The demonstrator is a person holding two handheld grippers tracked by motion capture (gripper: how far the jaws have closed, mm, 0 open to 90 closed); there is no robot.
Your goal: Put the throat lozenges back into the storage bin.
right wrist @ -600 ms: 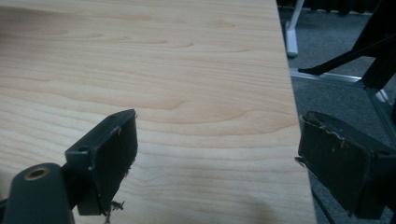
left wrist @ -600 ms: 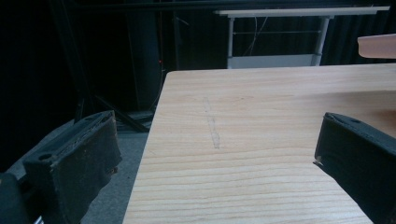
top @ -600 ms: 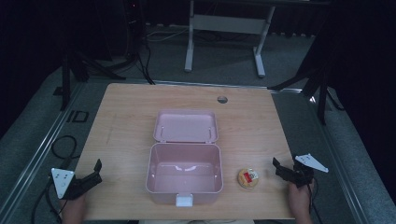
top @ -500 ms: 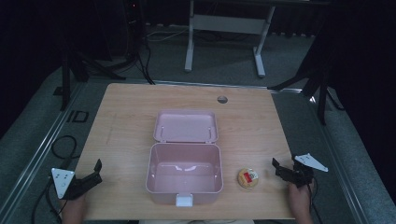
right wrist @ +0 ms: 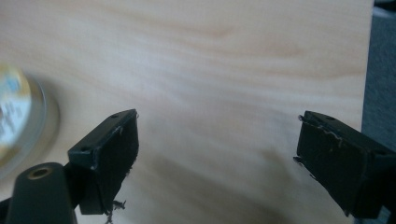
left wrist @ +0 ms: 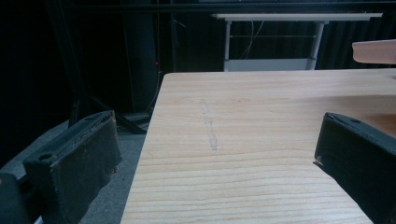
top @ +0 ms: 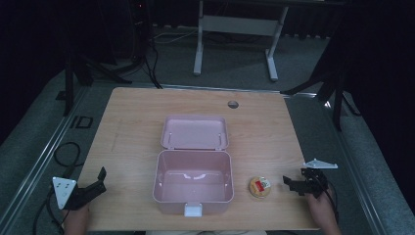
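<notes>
1 round yellow-lidded tin [top: 260,187] just left of right gripper [top: 289,183], untouched | 1 open pink plastic box [top: 193,183] between grippers | left gripper [top: 100,180] wide, empty | right gripper wide, empty | 1 wooden table [top: 132,122]

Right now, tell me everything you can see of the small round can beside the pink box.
The small round can is a low, flat tin lying on the wooden table, its top facing up. The top is yellow-orange with a red and white patch; the print is too small to read. A pale metallic rim shows in the right gripper view. It sits just right of the open pink box, apart from it, with the right claw close on its other side, open and not touching it.
</notes>
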